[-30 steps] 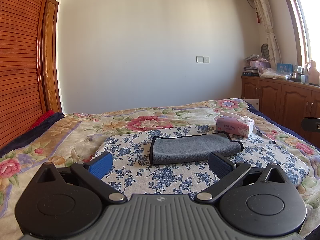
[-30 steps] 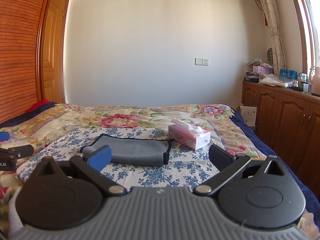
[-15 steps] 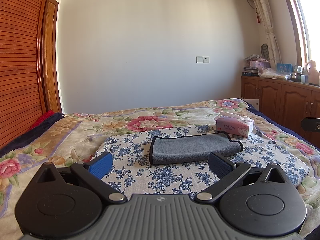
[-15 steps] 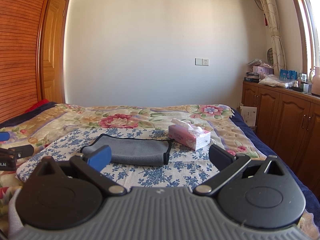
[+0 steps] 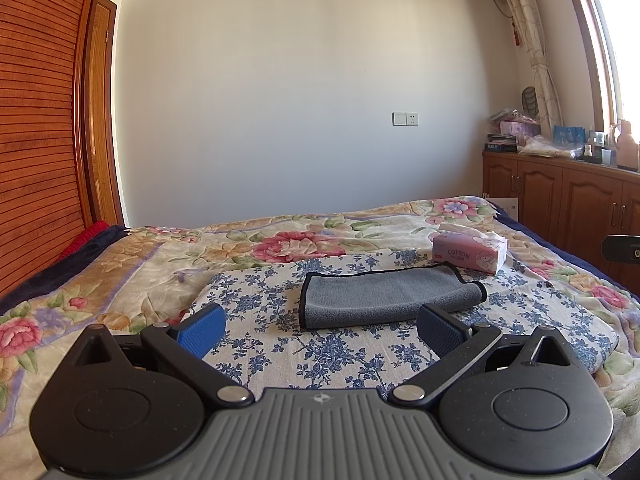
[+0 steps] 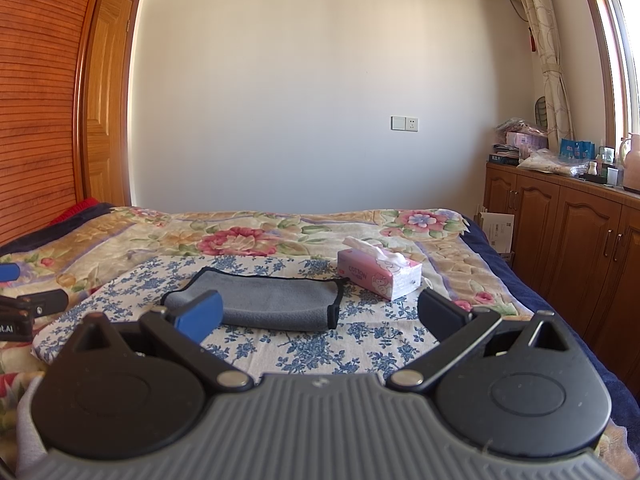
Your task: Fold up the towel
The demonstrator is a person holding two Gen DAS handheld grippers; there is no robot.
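Observation:
A grey towel with black trim lies folded flat on a blue-flowered white cloth on the bed. It also shows in the right wrist view. My left gripper is open and empty, held above the cloth just short of the towel's near edge. My right gripper is open and empty, also short of the towel, with its left fingertip in front of the towel's left end. The left gripper's fingers show at the left edge of the right wrist view.
A pink tissue box stands on the bed just right of and behind the towel, also in the right wrist view. Wooden cabinets with clutter on top line the right wall. A wooden wardrobe stands left.

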